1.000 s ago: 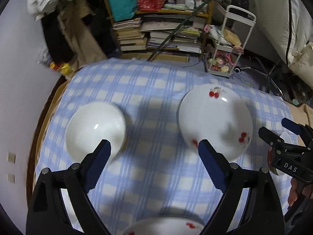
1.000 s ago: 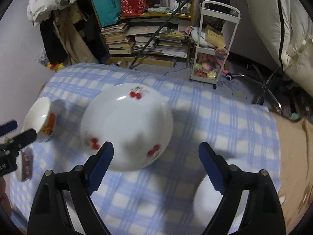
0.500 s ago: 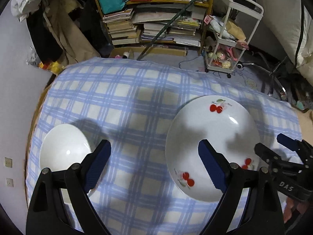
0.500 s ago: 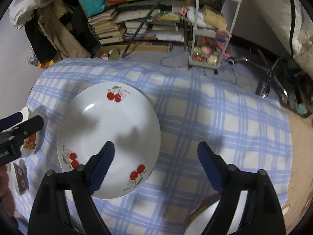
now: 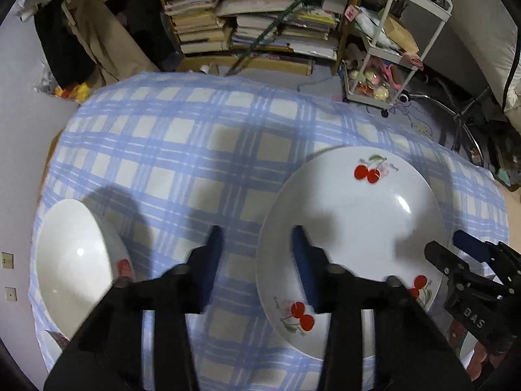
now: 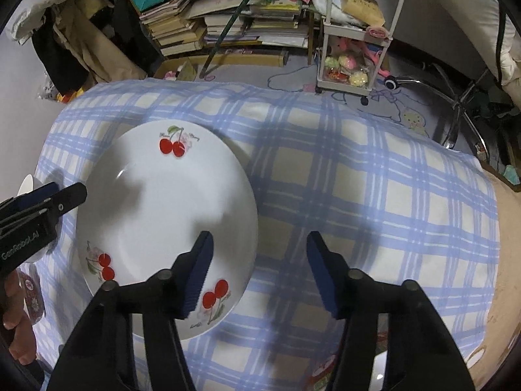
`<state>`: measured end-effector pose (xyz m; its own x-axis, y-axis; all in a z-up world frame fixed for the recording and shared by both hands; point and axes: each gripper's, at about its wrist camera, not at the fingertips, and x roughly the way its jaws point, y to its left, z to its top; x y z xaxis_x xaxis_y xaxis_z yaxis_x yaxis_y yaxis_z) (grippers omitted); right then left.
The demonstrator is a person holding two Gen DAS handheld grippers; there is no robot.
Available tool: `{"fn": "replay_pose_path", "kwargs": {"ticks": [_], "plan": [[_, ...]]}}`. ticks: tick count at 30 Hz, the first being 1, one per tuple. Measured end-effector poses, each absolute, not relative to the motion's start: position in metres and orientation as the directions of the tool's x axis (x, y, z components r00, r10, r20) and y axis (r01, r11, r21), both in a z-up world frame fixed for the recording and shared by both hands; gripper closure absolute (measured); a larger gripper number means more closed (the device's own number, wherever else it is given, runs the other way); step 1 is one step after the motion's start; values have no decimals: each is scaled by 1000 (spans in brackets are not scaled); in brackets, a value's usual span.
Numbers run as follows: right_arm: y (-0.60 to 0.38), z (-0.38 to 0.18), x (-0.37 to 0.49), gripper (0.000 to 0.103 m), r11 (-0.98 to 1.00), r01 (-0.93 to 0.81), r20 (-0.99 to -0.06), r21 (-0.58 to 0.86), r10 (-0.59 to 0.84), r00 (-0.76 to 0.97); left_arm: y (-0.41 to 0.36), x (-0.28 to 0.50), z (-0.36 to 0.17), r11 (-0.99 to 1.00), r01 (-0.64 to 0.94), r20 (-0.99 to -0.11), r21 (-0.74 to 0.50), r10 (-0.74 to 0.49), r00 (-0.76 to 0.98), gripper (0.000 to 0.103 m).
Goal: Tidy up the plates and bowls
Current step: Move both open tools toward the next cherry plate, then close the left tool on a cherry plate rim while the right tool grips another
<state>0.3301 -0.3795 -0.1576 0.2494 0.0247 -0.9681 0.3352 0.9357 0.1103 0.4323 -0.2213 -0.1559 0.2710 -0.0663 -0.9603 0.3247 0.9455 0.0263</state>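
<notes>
A white plate with red cherries point(image 5: 358, 215) lies flat on the blue checked tablecloth point(image 5: 195, 150). My left gripper point(image 5: 256, 244) points down over the plate's left rim, one finger above the cloth and the other above the plate; its jaws are closing and the pads are clear of the rim. My right gripper point(image 6: 260, 254) straddles the right rim of the plate point(image 6: 162, 215) the same way, also closing without pressing on it. Each gripper shows in the other's view: the right gripper point(image 5: 447, 244) and the left gripper point(image 6: 65, 192). A plain white bowl point(image 5: 75, 267) sits to the left.
Beyond the table's far edge stand a crowded bookshelf point(image 5: 254, 26) and a white trolley point(image 5: 390, 52). Another bowl point(image 6: 374, 371) peeks out at the bottom right of the right wrist view, mostly hidden. A hand point(image 6: 16, 325) holds the left gripper.
Both grippers have come down closer to the cherry plate and their jaws have narrowed from wide open. The plate and bowl lie where they were.
</notes>
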Motion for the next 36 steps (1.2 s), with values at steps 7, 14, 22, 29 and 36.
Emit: {"fn": "replay_pose_path", "kwargs": {"ticks": [7, 14, 22, 29, 36], "plan": [[-377, -168, 333, 82, 934, 332, -968, 135, 53, 244, -215, 431, -178, 954, 298, -977, -32, -93, 192, 86], [-372, -163, 328, 87, 931, 336, -965, 145, 58, 255, -214, 424, -169, 945, 324, -979, -40, -102, 177, 88], [-356, -152, 311, 87, 938, 304, -962, 166, 86, 260, -193, 407, -152, 952, 301, -981, -46, -100, 166, 88], [-335, -134, 286, 88, 936, 296, -952, 189, 101, 288, -171, 377, -129, 948, 315, -978, -48, -109, 177, 88], [-313, -109, 260, 87, 941, 280, -943, 191, 97, 319, -150, 345, -104, 943, 327, -975, -53, -120, 188, 88]]}}
